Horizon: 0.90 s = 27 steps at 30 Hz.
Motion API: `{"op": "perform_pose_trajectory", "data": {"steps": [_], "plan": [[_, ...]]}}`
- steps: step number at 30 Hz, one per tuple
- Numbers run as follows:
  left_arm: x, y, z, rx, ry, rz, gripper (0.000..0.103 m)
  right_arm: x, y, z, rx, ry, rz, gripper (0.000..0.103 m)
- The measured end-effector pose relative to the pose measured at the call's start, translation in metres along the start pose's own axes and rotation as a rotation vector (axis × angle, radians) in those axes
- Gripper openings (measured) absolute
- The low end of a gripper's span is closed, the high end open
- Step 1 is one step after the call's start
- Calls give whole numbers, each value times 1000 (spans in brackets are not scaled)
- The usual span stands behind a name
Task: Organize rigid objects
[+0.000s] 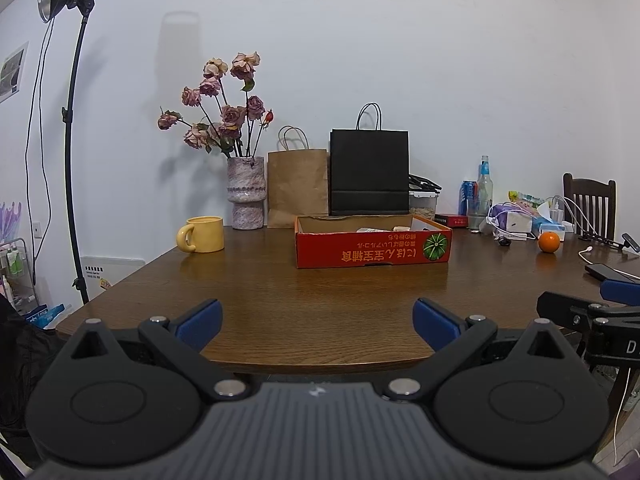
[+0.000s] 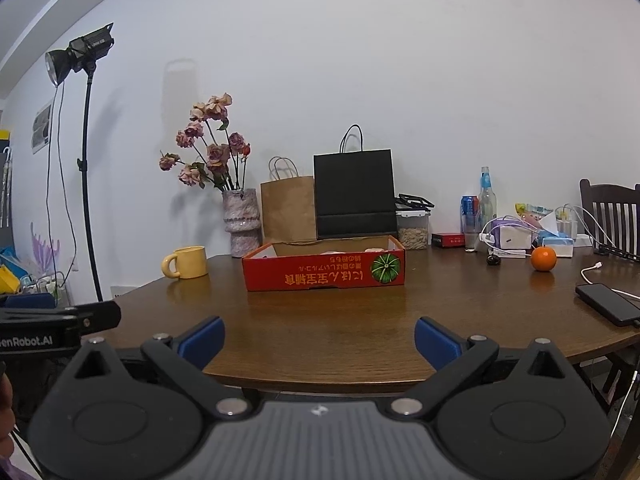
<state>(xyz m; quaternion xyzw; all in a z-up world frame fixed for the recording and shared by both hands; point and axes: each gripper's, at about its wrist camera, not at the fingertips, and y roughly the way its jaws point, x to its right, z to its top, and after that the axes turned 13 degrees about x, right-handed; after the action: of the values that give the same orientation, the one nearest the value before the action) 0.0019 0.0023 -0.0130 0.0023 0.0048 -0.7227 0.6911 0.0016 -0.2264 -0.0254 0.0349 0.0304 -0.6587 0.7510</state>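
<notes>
A red cardboard box (image 1: 372, 250) with a green squash print sits open on the brown table (image 1: 280, 300); pale items lie inside it. It also shows in the right wrist view (image 2: 324, 274). A yellow mug (image 1: 203, 234) stands to its left, and shows in the right wrist view (image 2: 187, 263) too. An orange (image 1: 549, 242) lies to the right, as in the right wrist view (image 2: 543, 258). My left gripper (image 1: 318, 322) is open and empty at the table's near edge. My right gripper (image 2: 319, 340) is open and empty beside it, to the right.
A flower vase (image 1: 246, 192), a brown paper bag (image 1: 297, 188) and a black paper bag (image 1: 369, 172) stand at the back. Bottles, a can and cables clutter the back right (image 1: 516, 220). A black phone (image 2: 608, 304) lies at the right edge. A light stand (image 1: 74, 140) is left; a chair (image 2: 612, 216) is right.
</notes>
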Motion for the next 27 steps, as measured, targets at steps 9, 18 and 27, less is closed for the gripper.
{"op": "perform_pose_trajectory", "data": {"steps": [9,18,27], "plan": [[-1,0,0,1,0,-4,103,-1,0,-1,-1,2,-1,102],[-2,1,0,-6,-2,-9,103,-1,0,-2,-3,3,-8,102],[-2,2,1,-10,-2,-10,103,-2,0,-2,-5,5,-10,102]]}}
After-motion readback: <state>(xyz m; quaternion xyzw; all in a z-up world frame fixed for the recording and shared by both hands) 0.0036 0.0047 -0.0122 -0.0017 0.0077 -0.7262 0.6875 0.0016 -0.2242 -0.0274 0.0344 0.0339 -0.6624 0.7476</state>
